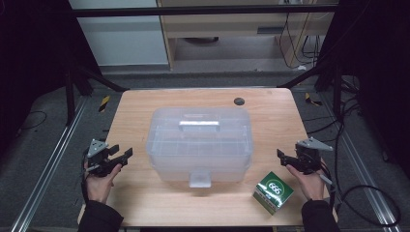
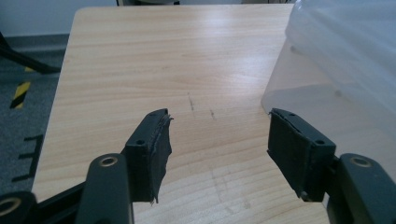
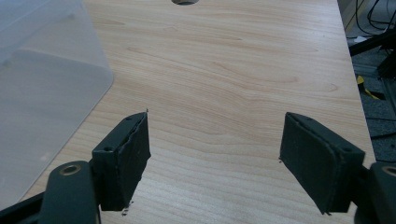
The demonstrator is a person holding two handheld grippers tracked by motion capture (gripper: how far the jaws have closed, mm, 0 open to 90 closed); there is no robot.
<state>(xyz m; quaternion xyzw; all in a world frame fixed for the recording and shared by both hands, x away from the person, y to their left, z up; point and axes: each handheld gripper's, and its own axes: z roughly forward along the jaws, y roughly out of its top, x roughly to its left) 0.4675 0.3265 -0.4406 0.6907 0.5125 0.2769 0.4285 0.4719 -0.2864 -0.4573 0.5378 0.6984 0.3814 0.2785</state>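
Note:
A clear plastic storage box (image 1: 199,143) with a closed lid, a handle on top and a front latch stands in the middle of the wooden table (image 1: 140,108). A small green carton (image 1: 273,192) lies at the front right, beside the box. My left gripper (image 1: 121,154) is held open at the table's left edge, a short way from the box's left side (image 2: 336,56). At the right edge my right gripper (image 1: 283,157) is open too, just behind the carton. Both sets of jaws hold nothing; bare wood lies between my left gripper (image 2: 217,135) jaws and my right gripper (image 3: 215,140) jaws.
A dark round cable hole (image 1: 239,101) sits in the table's far right part, seen also as the cable hole (image 3: 186,2) ahead of the right gripper. Metal frame rails and loose cables (image 1: 358,145) surround the table on the floor.

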